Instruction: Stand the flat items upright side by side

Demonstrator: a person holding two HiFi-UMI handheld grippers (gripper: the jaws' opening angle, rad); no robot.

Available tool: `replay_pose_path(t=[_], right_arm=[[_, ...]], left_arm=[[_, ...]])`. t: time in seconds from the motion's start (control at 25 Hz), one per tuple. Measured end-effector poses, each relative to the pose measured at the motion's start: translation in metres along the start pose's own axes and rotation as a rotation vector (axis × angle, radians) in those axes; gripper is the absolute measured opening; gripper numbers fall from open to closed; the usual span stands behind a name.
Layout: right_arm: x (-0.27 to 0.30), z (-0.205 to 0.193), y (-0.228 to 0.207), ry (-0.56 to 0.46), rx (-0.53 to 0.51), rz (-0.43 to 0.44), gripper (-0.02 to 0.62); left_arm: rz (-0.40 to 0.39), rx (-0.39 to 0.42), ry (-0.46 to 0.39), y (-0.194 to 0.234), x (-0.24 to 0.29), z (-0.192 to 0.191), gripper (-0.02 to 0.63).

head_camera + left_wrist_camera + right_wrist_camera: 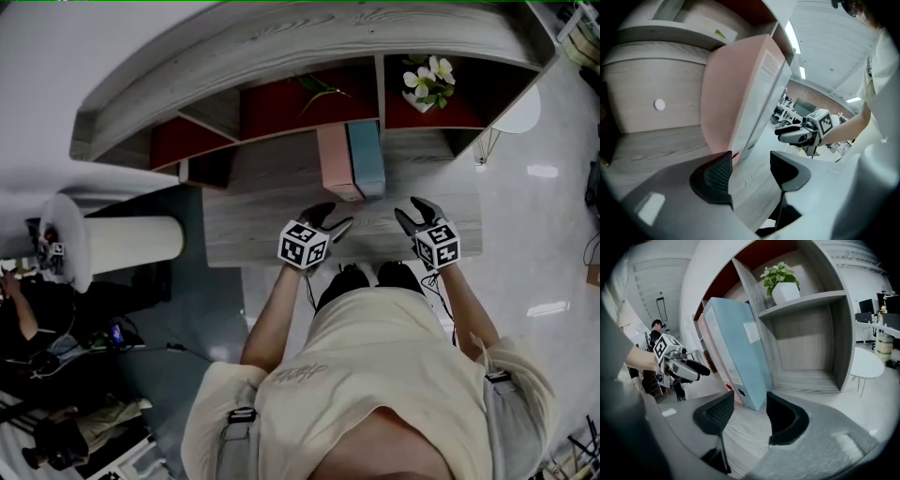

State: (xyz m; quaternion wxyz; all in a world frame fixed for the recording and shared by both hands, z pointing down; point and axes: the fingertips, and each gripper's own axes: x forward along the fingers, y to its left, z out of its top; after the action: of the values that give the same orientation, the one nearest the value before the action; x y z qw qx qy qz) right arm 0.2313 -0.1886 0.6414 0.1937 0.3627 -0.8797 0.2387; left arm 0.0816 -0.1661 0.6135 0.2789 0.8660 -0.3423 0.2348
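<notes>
Two flat binders stand upright side by side on the grey wooden desk (253, 220), the pink binder (337, 163) on the left and the blue binder (367, 157) on the right, their spines toward me. My left gripper (339, 225) hovers just in front of the pink binder (736, 89), open, nothing between its jaws (750, 173). My right gripper (412, 214) is to the right of the blue binder (736, 348), open and empty (749, 416). Each gripper shows in the other's view: the right gripper (801, 133) and the left gripper (677, 364).
A curved wooden shelf unit (281, 56) with red-backed compartments rises behind the desk. A potted plant (427, 84) sits in its right compartment. A round white side table (517, 112) stands at the right, a white cylinder (122, 242) at the left, and a person (28, 309) beyond it.
</notes>
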Motion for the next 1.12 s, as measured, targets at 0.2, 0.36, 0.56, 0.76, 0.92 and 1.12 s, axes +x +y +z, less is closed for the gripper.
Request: replay_pose_path(t=[0.2,0.36,0.56,0.76,0.92,1.12], right_arm=[[-0.006,-0.018,0.022,0.035,-0.063,0.007,0.169],[-0.011,-0.018,0.044,0.023,-0.005,0.022,0.010],[-0.021,0.024,0.084,-0.051,-0.038,0.115,0.002],[-0.048,0.087,0.122,-0.165,-0.101,0.189,0.002],[-0.074,0.142,0.145,-0.270,-0.206,0.203,0.002],[-0.104,0.203,0.155,-0.412,-0.298,0.153,0.002]], left_arm=[[0.066,-0.093,-0.028,-0.001,-0.022,-0.034,0.049],[0.036,-0.116,-0.109,-0.008,-0.048,-0.024,0.012],[0.097,-0.065,-0.274,-0.011,-0.093,0.020,0.012],[0.172,-0.061,-0.426,-0.012,-0.136,0.070,0.012],[0.184,-0.037,-0.507,-0.014,-0.157,0.110,0.012],[0.229,0.031,-0.533,-0.014,-0.171,0.139,0.012]])
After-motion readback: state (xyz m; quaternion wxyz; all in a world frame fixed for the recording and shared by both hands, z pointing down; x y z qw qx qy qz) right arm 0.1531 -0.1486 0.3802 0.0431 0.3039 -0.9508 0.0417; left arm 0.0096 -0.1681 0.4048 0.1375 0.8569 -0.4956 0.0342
